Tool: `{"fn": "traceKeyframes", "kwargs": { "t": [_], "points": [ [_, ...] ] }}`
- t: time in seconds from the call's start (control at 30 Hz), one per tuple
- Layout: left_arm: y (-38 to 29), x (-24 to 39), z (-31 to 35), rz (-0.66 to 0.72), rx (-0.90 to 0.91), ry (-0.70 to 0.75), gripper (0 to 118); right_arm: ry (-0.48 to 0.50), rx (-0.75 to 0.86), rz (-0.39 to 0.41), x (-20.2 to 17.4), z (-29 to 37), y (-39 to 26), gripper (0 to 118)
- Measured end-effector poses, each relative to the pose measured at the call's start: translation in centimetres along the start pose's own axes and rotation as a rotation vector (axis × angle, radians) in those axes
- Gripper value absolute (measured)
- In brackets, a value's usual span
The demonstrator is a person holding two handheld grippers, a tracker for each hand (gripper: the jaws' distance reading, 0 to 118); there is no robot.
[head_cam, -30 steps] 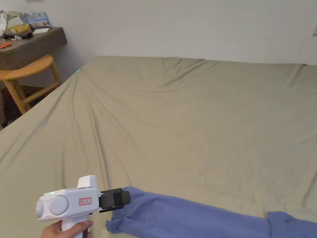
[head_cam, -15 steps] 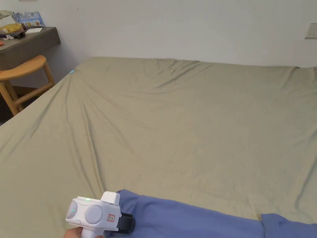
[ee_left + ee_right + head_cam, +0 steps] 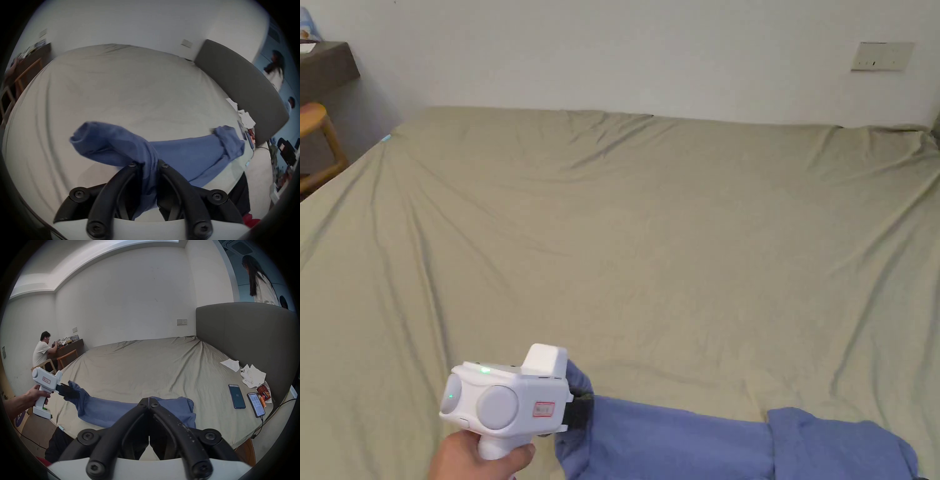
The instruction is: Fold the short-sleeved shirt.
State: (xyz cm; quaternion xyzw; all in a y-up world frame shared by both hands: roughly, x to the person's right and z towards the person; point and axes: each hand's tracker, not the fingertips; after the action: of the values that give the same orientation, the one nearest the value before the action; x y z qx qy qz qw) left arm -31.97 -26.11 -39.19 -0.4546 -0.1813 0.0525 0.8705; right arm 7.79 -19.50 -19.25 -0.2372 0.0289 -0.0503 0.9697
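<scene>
Currently the left gripper (image 3: pixel 146 168) has its jaws clenched on one end of the blue knit short-sleeved shirt (image 3: pixel 186 157), fabric bunched between them and spilling out past the tips as a loose lobe up and to the left in the left gripper view. Rest of the shirt trails away to the right of those jaws, lying along the near edge of the olive-sheeted bed (image 3: pixel 650 250) as a long narrow band, already gathered lengthwise by the look of it. Long axis runs straight from the left jaws toward the far end, where a turned-over lump of cloth sits; in the head view that's left-to-right across the bottom, with the left gripper (image 3: pixel 578 406) at the left end of the shirt (image 3: pixel 687 444). Right gripper (image 3: pixel 148 400) hangs above the shirt (image 3: pixel 175 408) with jaws closed tip to tip and nothing between them, so it's idle; the far end lies just beyond its tips. Risks, as I read it: the grip is on a wad, not a clean edge, so layers could slide out unevenly when the end is carried over and the fold lands skewed. With the far end unpinned, pulling may drag the whole band along the sheet rather than fold it. Shirt also sits close to the bed edge, so a slack section could slip off.
</scene>
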Motion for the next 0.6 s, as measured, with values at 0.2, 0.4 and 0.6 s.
{"fn": "traceKeyframes", "kwargs": {
  "t": [0.2,0.4,0.6],
  "points": [
    [-1.6,6.5,-7.3,-0.101,-0.111,-0.052,16,-0.015,0.0,-0.007,0.9,0.8,-0.1,0],
    [-3.5,7.8,-8.6,-0.165,-0.124,-0.017,20,-0.023,0.004,-0.013,1.6,1.3,0.0,0],
    [-2.1,5.3,-2.9,0.006,0.006,-0.222,115,-0.014,-0.007,-0.02,1.5,0.7,-0.3,0]
  ]
}}
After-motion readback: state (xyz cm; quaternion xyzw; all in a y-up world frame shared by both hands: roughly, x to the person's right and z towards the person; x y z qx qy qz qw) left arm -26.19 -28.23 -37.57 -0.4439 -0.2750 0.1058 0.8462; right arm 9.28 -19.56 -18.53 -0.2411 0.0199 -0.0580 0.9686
